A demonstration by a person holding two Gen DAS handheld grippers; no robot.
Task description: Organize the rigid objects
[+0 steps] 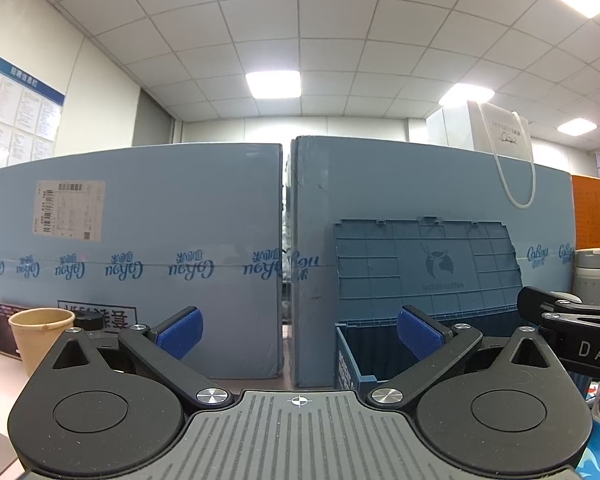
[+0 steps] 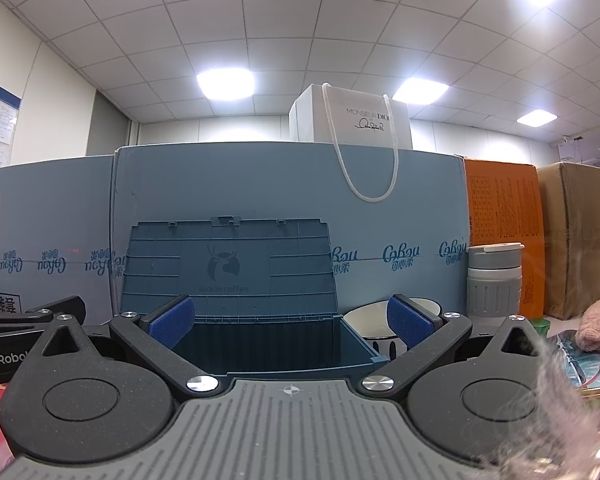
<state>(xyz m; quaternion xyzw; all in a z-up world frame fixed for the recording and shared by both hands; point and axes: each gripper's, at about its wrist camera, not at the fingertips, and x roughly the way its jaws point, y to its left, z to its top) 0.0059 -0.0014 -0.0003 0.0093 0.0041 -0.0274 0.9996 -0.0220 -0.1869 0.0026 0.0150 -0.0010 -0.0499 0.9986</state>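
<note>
Crate (image 2: 276, 344) lid upright, interior open; both tongs (image 2: 290, 322) spread, empty.

The left gripper (image 1: 299, 334) hangs with jaws wide apart and empty before two blue cartons (image 1: 140, 240), a paper cup (image 1: 40, 334) at left and an open blue bin (image 1: 364, 356) (lid upright, perhaps leaning on the carton) at right.

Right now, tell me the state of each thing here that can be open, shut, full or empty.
Left gripper: open, holding nothing.
Right gripper: open, holding nothing.
Blue storage box: lid up, leaning back.
Paper cup: upright, contents hidden.
Grey flask: upright, capped.
White bowl: upright, inside hidden.
</note>
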